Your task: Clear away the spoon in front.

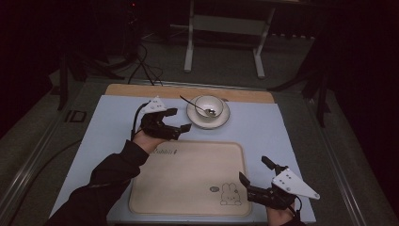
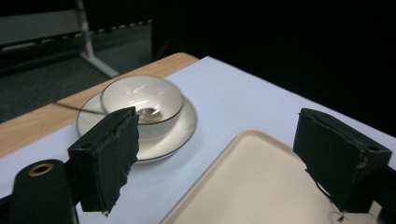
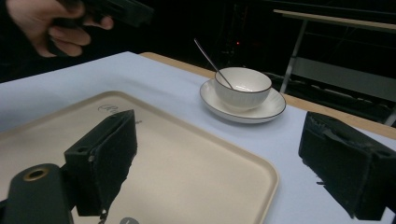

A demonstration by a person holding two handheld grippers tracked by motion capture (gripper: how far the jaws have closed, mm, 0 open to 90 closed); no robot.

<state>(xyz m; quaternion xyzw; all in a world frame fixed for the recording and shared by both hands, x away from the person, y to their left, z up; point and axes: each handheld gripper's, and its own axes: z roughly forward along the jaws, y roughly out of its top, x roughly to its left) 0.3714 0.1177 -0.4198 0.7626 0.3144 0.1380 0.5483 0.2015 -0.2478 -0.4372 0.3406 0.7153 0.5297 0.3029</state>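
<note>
A white bowl (image 1: 209,104) stands on a white saucer (image 1: 223,120) at the back of the pale blue mat (image 1: 108,127), with a metal spoon (image 1: 190,103) leaning in it. A beige tray (image 1: 188,179) with a rabbit drawing lies in front. My left gripper (image 1: 179,119) hovers just left of the saucer, by the tray's far left corner, open with nothing between its jaws. The left gripper view puts the bowl (image 2: 140,100) a little beyond its left pad. My right gripper (image 1: 254,169) stands open and empty at the tray's near right edge, facing the bowl (image 3: 243,86).
The mat covers most of a wooden table (image 1: 188,91), whose bare strip runs behind the saucer. A metal frame stand (image 1: 226,28) and cables lie on the dark floor beyond. The tray (image 3: 187,172) has nothing on it.
</note>
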